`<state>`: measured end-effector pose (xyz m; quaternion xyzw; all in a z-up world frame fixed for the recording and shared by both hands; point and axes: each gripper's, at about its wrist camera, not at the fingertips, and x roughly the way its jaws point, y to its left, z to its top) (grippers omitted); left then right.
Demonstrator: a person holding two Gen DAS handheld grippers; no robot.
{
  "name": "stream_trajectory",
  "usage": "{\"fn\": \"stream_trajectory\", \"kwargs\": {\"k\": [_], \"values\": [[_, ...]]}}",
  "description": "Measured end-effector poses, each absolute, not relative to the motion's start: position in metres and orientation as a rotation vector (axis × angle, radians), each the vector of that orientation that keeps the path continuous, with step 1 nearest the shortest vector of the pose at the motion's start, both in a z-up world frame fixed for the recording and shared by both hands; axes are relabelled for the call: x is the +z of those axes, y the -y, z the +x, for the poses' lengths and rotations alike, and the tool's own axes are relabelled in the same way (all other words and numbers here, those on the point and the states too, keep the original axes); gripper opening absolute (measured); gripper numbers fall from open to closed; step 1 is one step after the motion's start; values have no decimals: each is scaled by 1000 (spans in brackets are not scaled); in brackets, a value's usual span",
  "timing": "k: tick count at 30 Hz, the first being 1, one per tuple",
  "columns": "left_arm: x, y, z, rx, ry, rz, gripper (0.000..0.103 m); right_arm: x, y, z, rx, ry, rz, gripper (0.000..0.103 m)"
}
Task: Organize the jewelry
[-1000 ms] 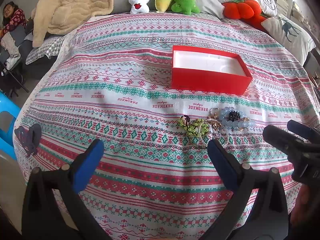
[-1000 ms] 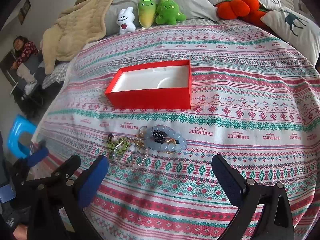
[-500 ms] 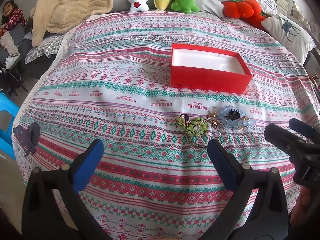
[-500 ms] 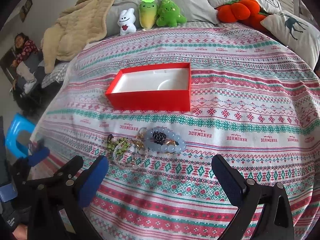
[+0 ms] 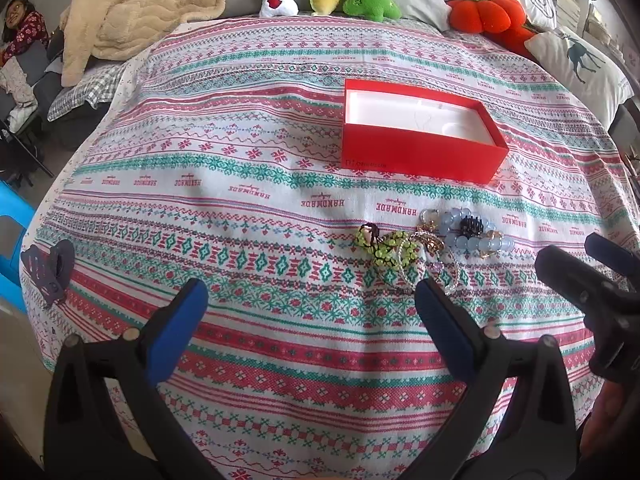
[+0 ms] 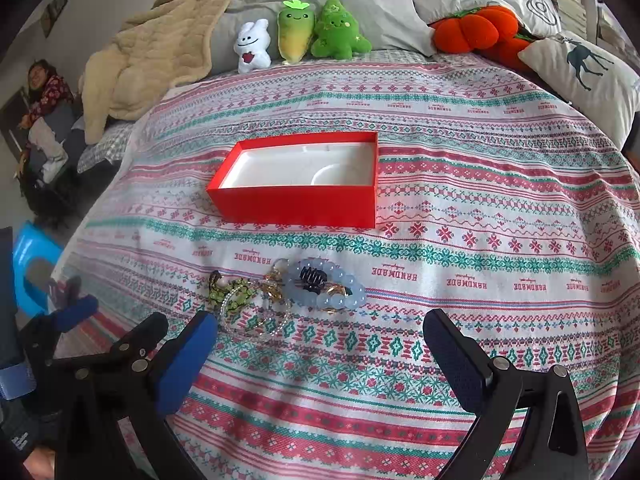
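Left gripper (image 5: pixel 308 296) with blue-padded black fingers spread wide, nothing between them, hovering over the striped red, green and white patterned bedspread (image 5: pixel 240 168). Right gripper (image 6: pixel 320 332) likewise gaping wide and holding nothing, above the same cloth near the camera.

Small heap of jewelry (image 6: pixel 288 290) lying on the bedspread just beyond the right gripper's fingertips: a pale blue beaded bracelet (image 6: pixel 340 296) with a black claw hair clip (image 6: pixel 312 278) resting inside its loop, gold-coloured pieces beside it, a green beaded strand (image 6: pixel 228 294) at the left, and a clear beaded bracelet (image 6: pixel 256 320) nearest. In the left wrist view, the same heap (image 5: pixel 432 244) just past the right-hand fingertip.

Open red rectangular cardboard box with a white moulded liner (image 6: pixel 300 176) farther back, apart from the heap, nothing visible inside. Three plush toys, white, yellow-green and green (image 6: pixel 300 36), lined up at the far edge against grey pillows; orange pumpkin cushion (image 6: pixel 468 32) far right; beige quilted blanket (image 6: pixel 152 60) far left.
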<state>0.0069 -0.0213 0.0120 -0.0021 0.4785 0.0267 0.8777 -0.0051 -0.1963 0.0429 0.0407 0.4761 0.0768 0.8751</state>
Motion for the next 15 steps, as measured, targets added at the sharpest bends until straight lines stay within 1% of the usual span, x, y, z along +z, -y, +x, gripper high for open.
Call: {"fn": "stream_trajectory", "kwargs": {"k": [6, 12, 15], "values": [[9, 20, 9, 55, -1010, -14, 103, 41, 194, -5, 154, -1008, 64, 103], [9, 15, 13, 49, -1018, -39, 103, 39, 200, -3, 160, -1006, 111, 103], [13, 3, 16, 36, -1020, -110, 101, 38, 215, 3, 172, -1024, 202, 102]]}}
